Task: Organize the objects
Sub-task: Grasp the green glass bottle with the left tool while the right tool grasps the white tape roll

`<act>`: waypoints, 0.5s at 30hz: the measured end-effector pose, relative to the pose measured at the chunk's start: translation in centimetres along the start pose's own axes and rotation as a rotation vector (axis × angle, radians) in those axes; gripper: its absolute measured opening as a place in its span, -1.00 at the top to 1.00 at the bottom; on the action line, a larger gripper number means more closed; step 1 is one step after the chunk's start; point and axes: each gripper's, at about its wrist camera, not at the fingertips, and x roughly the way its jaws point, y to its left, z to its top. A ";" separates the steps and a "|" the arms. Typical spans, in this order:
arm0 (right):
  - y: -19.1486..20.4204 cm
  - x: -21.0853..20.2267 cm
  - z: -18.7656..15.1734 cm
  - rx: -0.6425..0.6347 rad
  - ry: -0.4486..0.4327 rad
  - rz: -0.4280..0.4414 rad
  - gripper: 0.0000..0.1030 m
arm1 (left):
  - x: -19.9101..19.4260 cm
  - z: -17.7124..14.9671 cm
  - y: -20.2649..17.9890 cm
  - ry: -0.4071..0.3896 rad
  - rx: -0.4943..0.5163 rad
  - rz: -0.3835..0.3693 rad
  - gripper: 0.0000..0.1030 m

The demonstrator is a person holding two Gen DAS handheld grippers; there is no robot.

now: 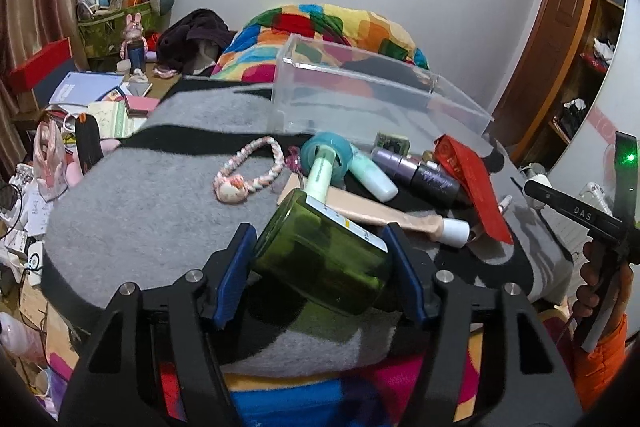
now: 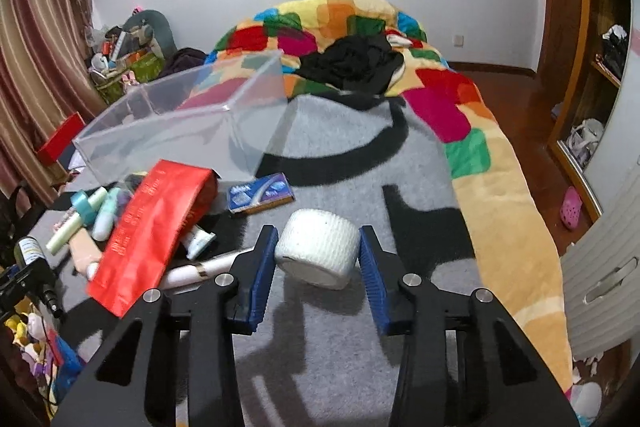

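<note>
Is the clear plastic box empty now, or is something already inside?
Empty: through the clear plastic box only the grey blanket and quilt show; the items lie outside it.

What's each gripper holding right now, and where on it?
Left gripper clamps the green bottle across its body. Right gripper grips the white roll by its flat ends.

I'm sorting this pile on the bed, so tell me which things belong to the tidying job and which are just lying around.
Job:
- green bottle, in left tool
- white roll, between right tool fingers
- clear bin
- red pouch
- blue packet
- purple tube

Lying about:
- patchwork quilt
- black clothes
- bunny figure
</note>
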 end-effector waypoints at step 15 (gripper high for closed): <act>5.6 -2.4 3.8 -0.112 -0.098 0.119 0.27 | -1.6 6.9 -0.2 -0.109 0.023 -0.011 -0.25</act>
